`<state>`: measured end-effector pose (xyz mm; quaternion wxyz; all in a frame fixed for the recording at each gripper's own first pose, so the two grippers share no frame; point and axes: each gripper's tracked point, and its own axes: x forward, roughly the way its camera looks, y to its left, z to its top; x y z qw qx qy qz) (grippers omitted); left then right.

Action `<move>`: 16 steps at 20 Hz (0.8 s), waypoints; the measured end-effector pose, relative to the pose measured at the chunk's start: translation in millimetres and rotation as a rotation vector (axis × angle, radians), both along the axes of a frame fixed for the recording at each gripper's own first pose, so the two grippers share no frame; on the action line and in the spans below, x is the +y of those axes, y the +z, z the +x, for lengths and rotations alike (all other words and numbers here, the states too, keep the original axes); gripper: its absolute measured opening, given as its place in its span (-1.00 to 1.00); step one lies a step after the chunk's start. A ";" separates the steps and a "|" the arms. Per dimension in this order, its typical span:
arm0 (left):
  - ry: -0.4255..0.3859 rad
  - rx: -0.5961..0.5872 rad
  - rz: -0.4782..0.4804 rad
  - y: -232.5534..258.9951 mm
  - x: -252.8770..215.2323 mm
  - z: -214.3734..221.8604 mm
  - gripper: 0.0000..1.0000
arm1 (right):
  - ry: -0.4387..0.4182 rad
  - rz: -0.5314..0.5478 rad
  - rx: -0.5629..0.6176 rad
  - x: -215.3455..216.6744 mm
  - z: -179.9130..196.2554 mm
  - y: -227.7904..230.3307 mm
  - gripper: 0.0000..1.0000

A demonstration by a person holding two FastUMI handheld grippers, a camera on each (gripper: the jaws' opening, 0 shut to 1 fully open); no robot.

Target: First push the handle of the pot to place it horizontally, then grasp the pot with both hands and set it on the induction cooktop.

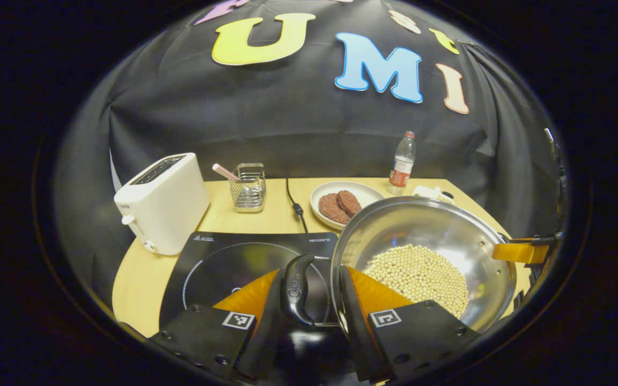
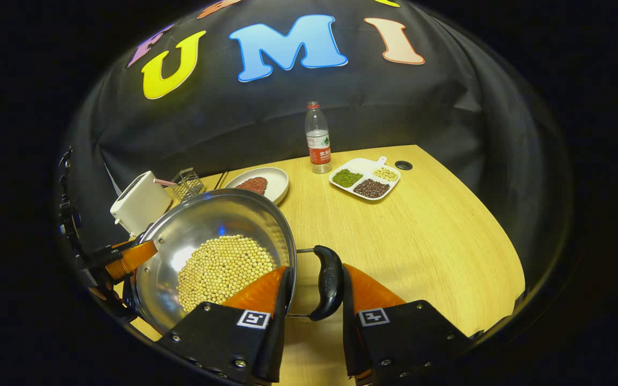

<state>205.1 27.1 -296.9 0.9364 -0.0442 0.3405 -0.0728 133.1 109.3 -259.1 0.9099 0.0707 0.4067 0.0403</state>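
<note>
Both grippers, left (image 1: pixel 317 292) and right (image 2: pixel 315 284), clamp the bean-filled pot (image 1: pixel 421 257) by its black side handles, beside the cooktop (image 1: pixel 234 262)

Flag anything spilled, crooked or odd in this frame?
Nothing spilled. The pot looks tilted, so the soybeans lie heaped toward one side, all inside. The left tool and right tool each close on a black side handle. The pot is beside the induction cooktop, not yet on it.

We look close along each gripper from opposite sides of the pot (image 1: pixel 421 257) (image 2: pixel 218 257), both toward the desk's (image 1: pixel 137 273) (image 2: pixel 427 230) far edge.
</note>
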 end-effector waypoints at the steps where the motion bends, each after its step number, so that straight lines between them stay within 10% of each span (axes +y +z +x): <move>1: 0.000 0.000 0.000 -0.6 7.5 0.3 0.19 | 0.000 0.000 0.000 7.8 0.5 0.3 -0.09; 16: 0.012 -0.016 0.030 -8.6 131.2 14.0 0.19 | 0.016 0.026 -0.003 123.7 10.8 0.6 -0.10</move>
